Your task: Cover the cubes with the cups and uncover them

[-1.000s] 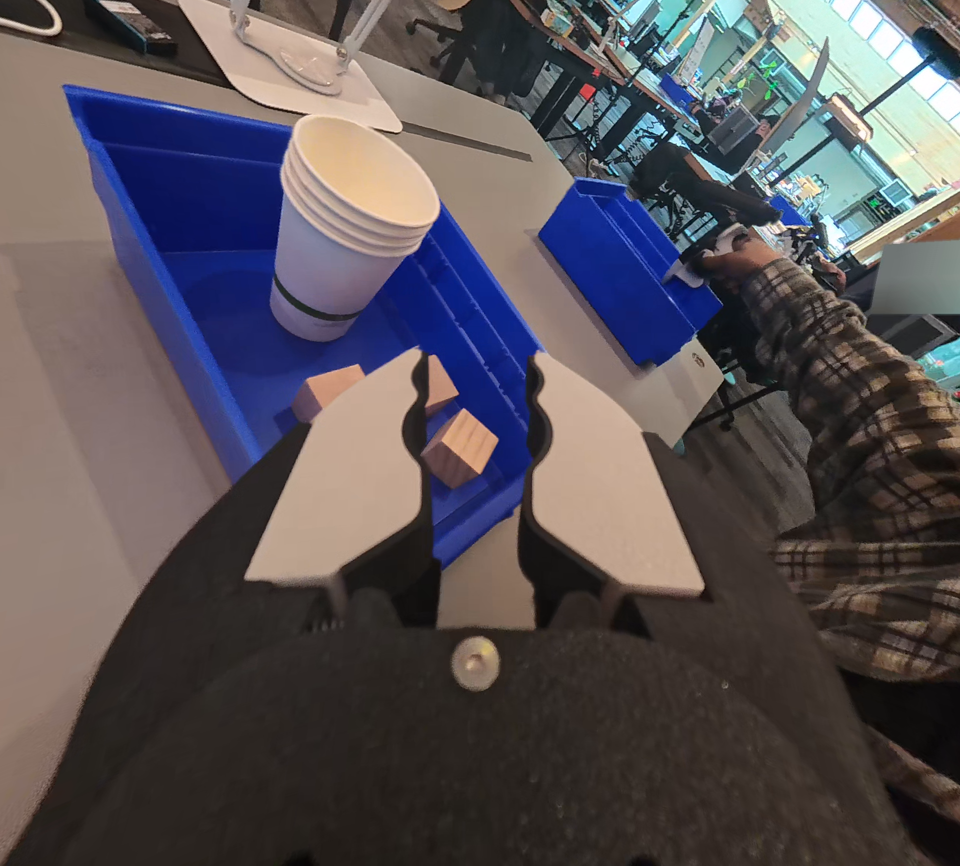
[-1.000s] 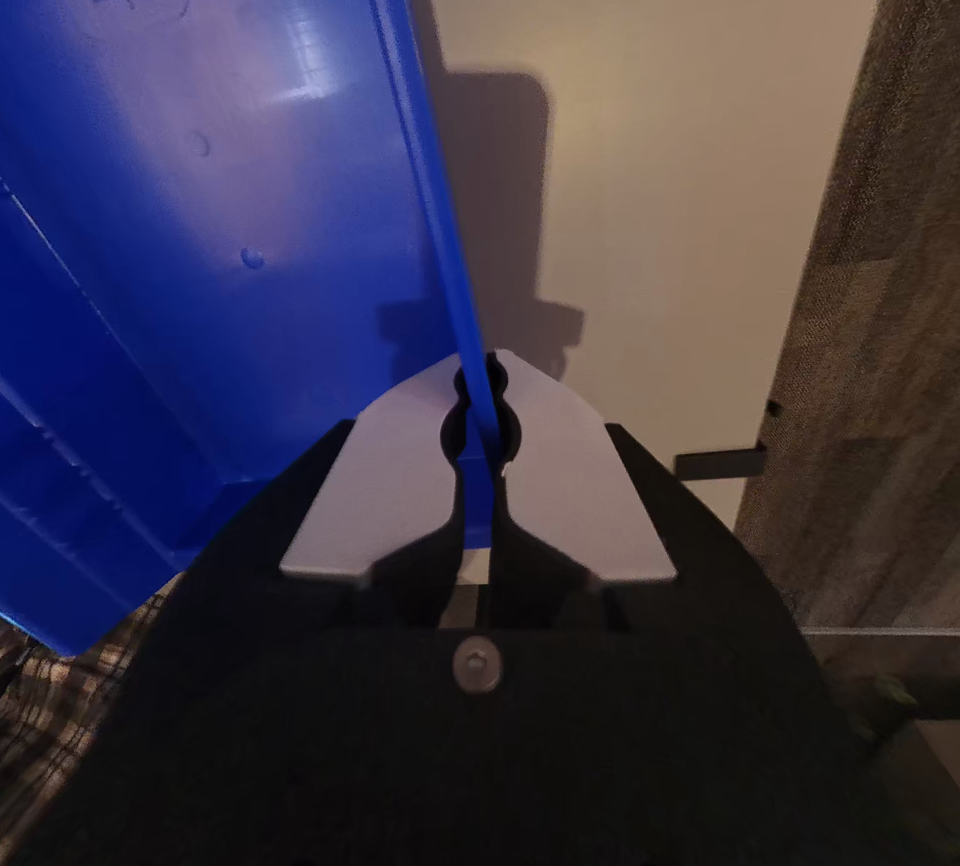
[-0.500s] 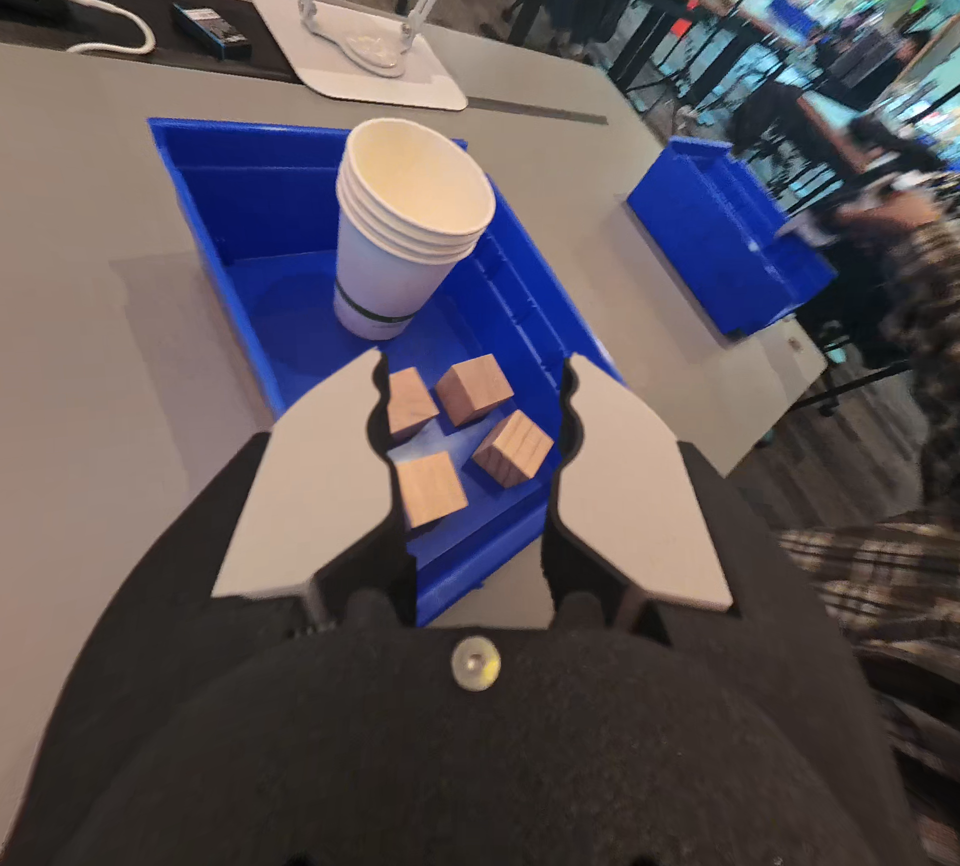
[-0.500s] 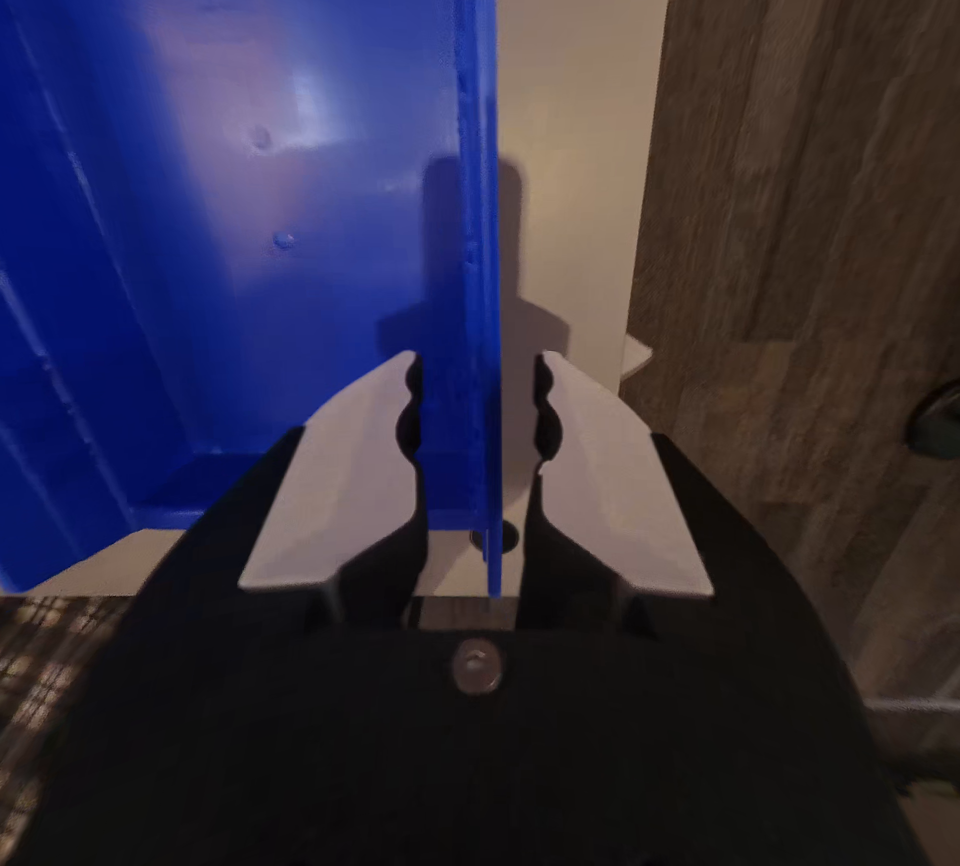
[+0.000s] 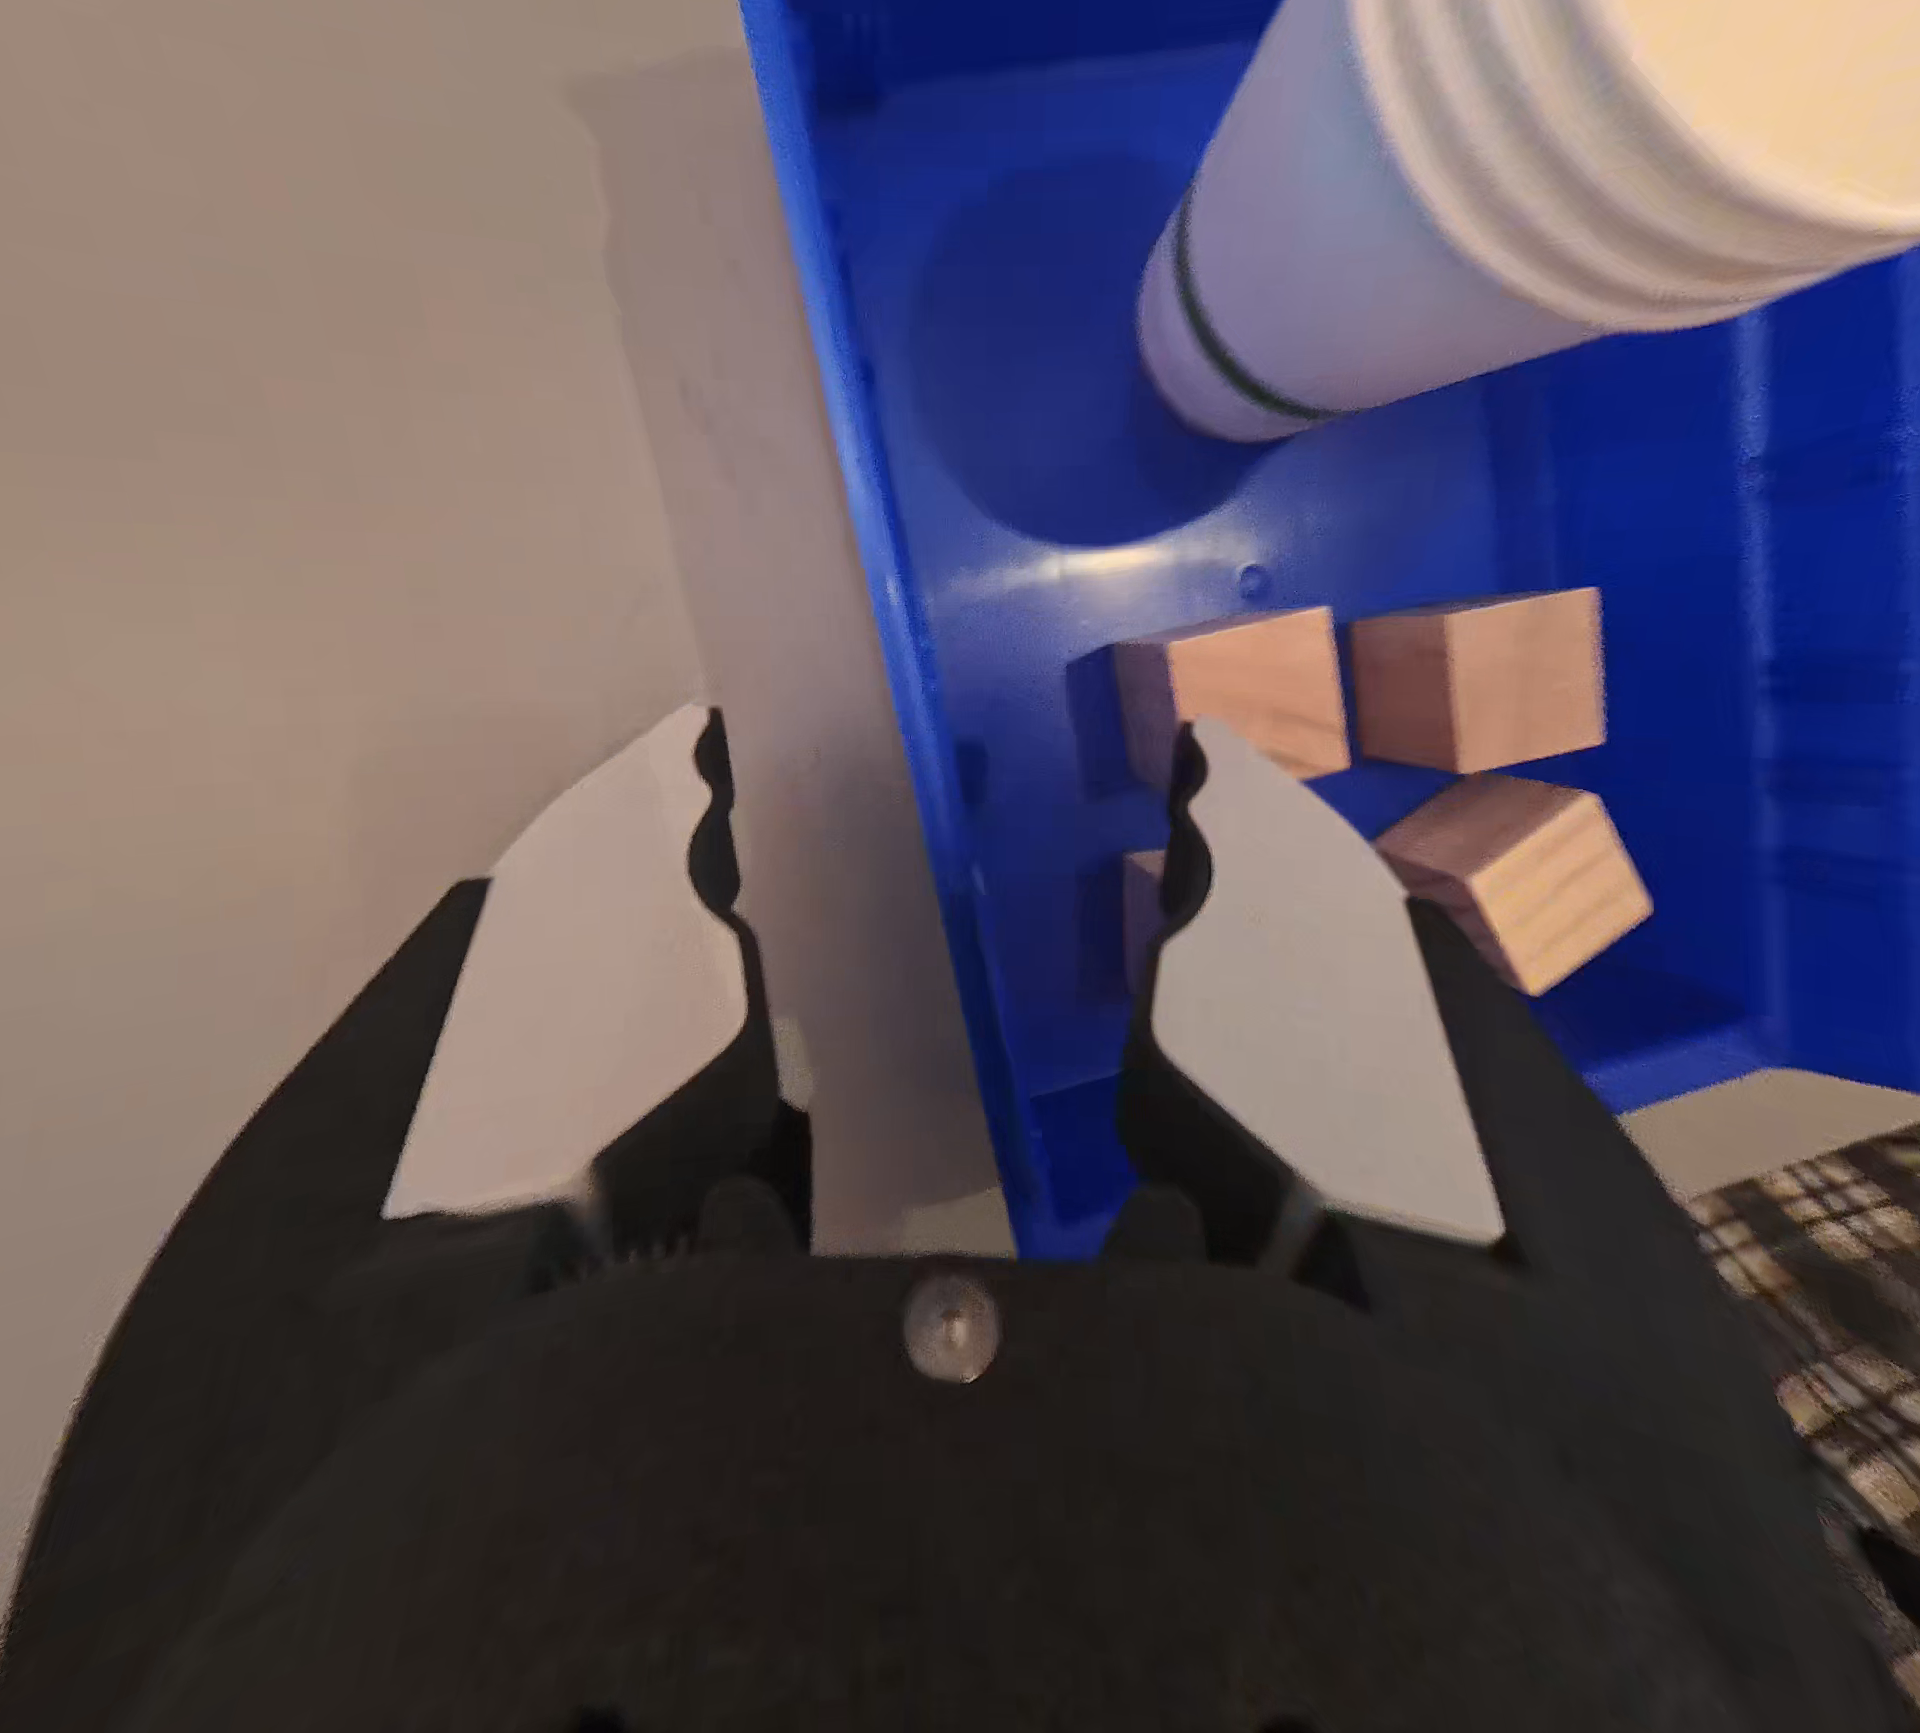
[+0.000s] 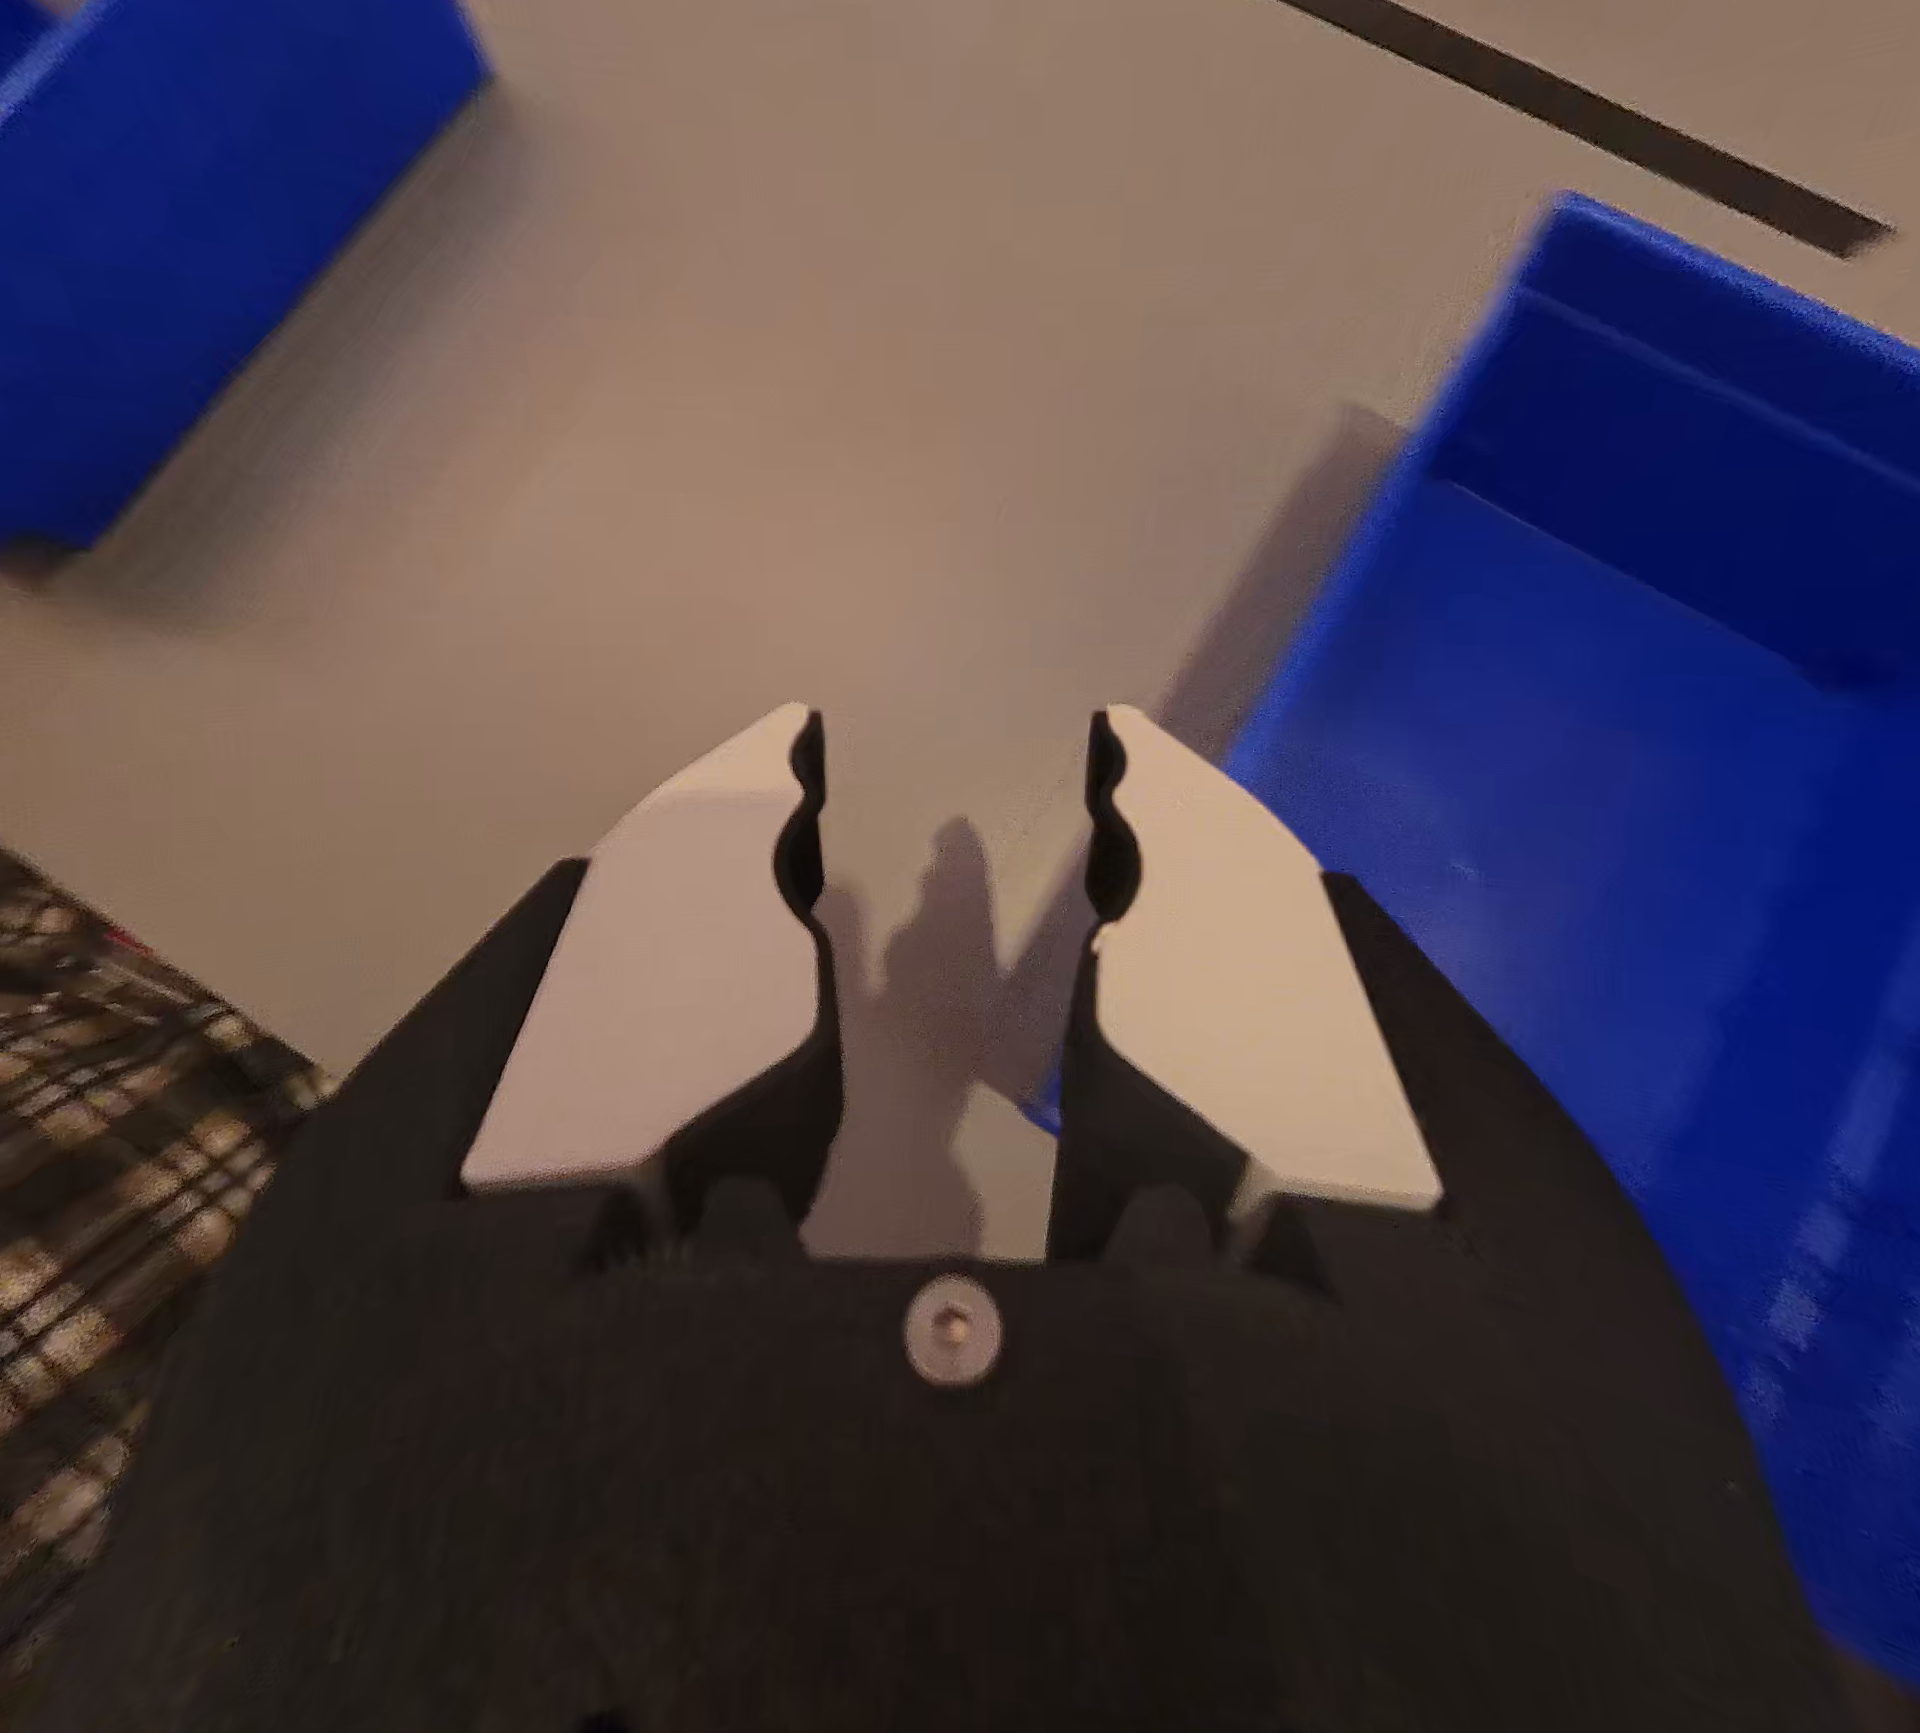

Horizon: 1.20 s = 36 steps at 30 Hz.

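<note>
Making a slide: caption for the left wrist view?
Open left gripper straddles the wall of a blue bin holding stacked cups and wooden cubes.

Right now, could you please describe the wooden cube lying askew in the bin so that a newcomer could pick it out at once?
Start at the blue bin that the left tongs straddle, where a stack of white paper cups stands. Near the cups lie the wooden cubes. The askew cube is the one farthest from the cups, turned at an angle with striped end grain showing, while the two above it sit squarely side by side.
</note>
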Each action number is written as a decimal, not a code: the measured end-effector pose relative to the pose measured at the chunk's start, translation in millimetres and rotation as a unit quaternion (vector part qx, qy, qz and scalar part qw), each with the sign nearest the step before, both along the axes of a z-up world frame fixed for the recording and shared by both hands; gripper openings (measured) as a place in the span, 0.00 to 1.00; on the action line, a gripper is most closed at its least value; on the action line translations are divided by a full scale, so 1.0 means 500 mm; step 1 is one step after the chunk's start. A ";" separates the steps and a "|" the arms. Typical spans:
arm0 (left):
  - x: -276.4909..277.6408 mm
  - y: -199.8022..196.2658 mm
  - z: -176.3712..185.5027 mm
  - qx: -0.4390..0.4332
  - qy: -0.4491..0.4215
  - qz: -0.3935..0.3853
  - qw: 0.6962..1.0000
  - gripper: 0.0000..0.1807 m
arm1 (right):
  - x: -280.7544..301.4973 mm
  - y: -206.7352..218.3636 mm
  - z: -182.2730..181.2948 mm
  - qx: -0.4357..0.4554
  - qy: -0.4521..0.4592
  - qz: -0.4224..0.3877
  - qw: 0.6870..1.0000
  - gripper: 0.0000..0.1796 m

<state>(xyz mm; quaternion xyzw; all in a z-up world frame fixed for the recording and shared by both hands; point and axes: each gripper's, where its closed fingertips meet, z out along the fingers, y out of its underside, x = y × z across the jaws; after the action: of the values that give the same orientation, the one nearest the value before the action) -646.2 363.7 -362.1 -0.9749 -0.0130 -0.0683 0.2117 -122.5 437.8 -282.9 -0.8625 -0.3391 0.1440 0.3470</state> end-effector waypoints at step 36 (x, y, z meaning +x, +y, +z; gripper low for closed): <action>-0.436 -0.049 -0.076 -0.128 -0.023 0.074 0.989 0.02 | -0.314 0.094 -0.122 0.129 0.156 0.157 0.967 0.11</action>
<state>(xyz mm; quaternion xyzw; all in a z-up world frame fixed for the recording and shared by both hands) -864.1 338.9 -400.3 -0.9884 -0.0991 -0.0729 0.0892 -279.3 484.7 -344.1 -0.7134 -0.4274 0.2847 0.4768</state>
